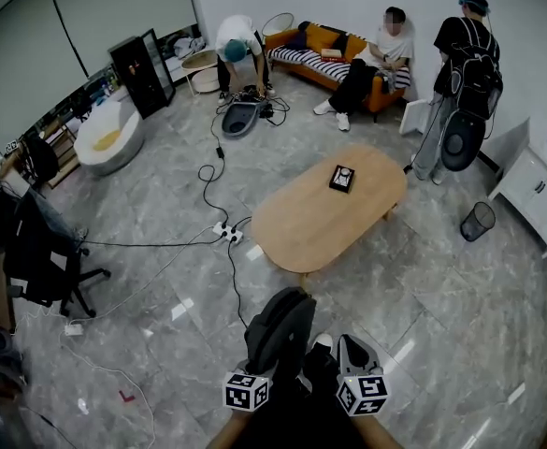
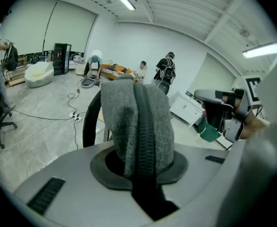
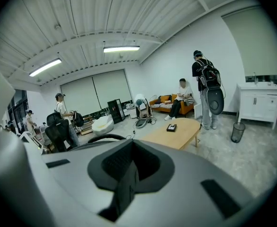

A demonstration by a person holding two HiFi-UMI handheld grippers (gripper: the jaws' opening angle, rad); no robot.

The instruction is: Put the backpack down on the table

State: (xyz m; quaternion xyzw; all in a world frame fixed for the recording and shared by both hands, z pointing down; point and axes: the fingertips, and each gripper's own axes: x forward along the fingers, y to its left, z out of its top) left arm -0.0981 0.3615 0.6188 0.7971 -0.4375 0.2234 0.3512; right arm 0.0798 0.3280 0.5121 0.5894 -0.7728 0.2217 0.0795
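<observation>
Nothing is set down yet. Our left gripper's (image 2: 139,168) jaws clamp the backpack (image 1: 280,330), and the right gripper's (image 3: 129,170) jaws meet empty. The counter (image 1: 301,224) lies well ahead, so carrying and lowering are left.

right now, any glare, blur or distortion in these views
Head view: evenly lit, fisheye bends the edges, table sharp. Left gripper view: backpack looms close, hiding the centre; ceiling lamp glares. Right gripper view: strong barrel bend, lamps bright, distance crisp.
</observation>
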